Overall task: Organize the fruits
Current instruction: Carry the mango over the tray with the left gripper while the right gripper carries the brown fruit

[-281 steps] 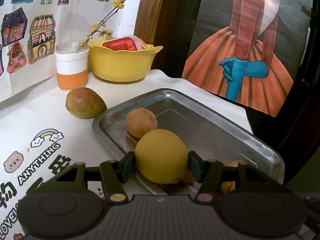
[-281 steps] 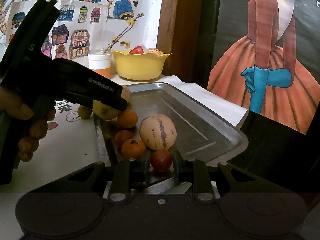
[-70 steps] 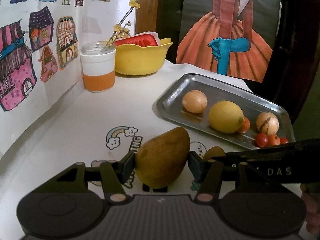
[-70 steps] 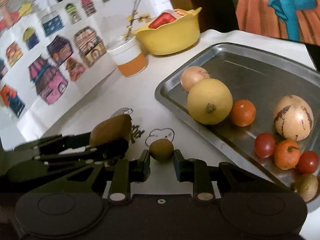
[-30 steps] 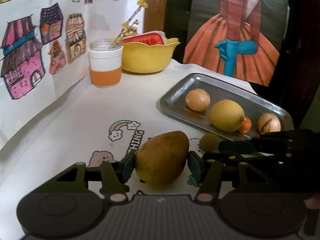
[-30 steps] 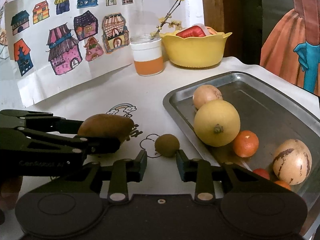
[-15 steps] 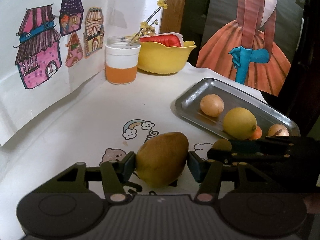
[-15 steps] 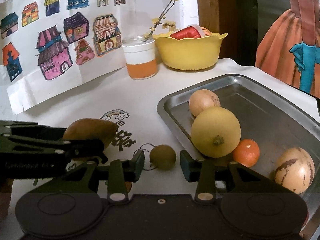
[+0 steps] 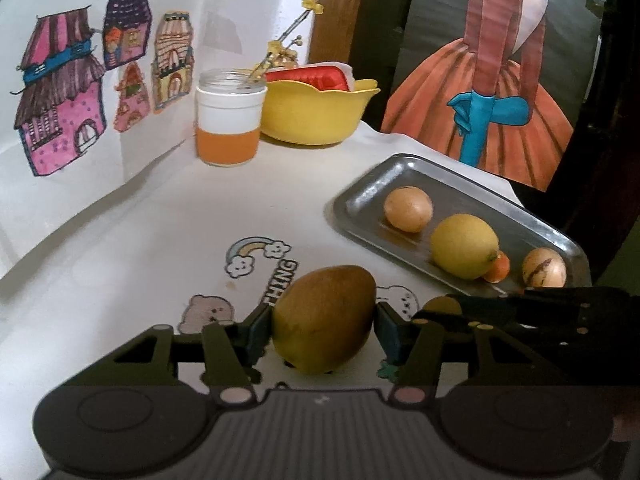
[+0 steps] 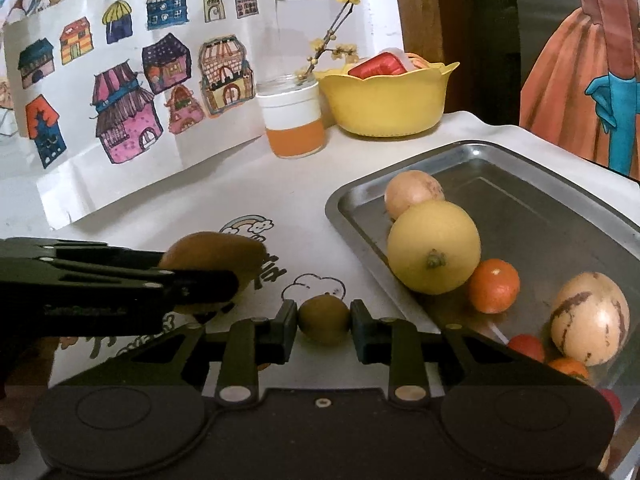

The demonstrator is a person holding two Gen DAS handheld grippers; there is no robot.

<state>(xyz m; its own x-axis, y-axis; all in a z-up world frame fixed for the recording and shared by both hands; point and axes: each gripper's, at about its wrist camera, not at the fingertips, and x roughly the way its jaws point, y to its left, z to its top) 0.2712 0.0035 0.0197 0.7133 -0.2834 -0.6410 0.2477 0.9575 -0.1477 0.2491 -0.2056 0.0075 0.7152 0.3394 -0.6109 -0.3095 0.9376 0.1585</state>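
Note:
My left gripper (image 9: 322,330) is shut on a brown-green mango (image 9: 324,316), held just above the printed white tablecloth, left of the steel tray (image 9: 360,184). Seen from the right wrist, the mango (image 10: 216,252) pokes out past the left gripper's fingers (image 10: 192,288). My right gripper (image 10: 324,330) has both pads against a small green-brown fruit (image 10: 324,320) close to the tray's (image 10: 344,208) near-left corner. In the tray lie a tan round fruit (image 10: 414,192), a big yellow citrus (image 10: 434,246), a tangerine (image 10: 494,286), a striped melon (image 10: 590,318) and small red tomatoes (image 10: 526,346).
At the back stand a yellow bowl (image 10: 388,100) with red packets and a white-and-orange jar (image 10: 294,120) holding a twig. A paper sheet with drawn houses (image 10: 120,100) leans on the wall. A painted canvas (image 9: 488,92) stands beyond the table's right edge.
The right gripper's fingers have drawn in from a wide stance until they touch the small fruit. The left gripper with the mango has drifted back and left, away from the tray.

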